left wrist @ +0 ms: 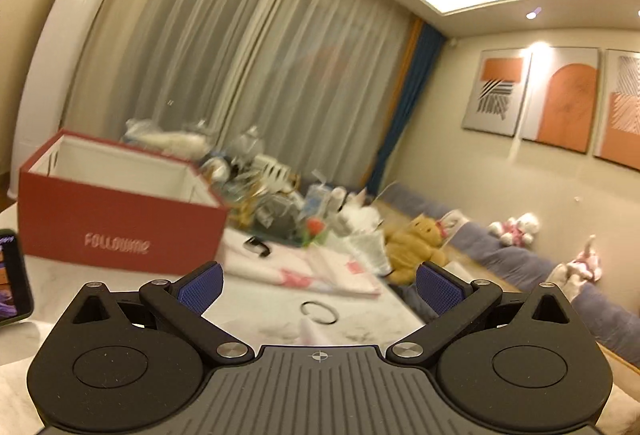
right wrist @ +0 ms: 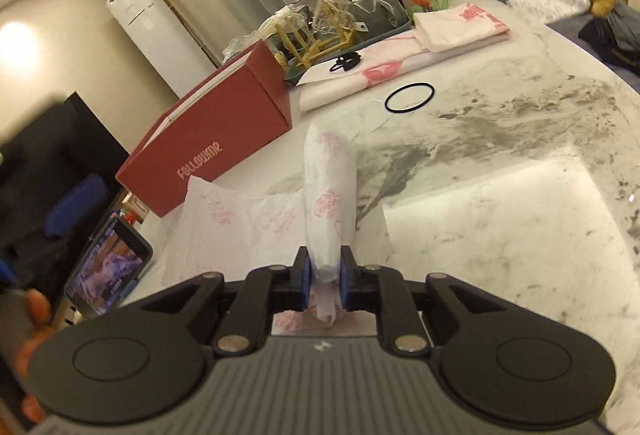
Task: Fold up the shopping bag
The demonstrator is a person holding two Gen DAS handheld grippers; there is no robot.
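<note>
Rolled bag pinched at one end, its loose flap free to spring open

The right gripper has its blue pads clamped on the near end of the rolled shopping bag, which lies on the marble table just in front of the red box, an unrolled flap spreading toward the box. The left gripper hangs above the table with fingers wide apart and empty. Gripped only at one end, the roll could loosen or slip out; the black elastic ring, beyond the roll and beside the box, sits untouched.
</note>
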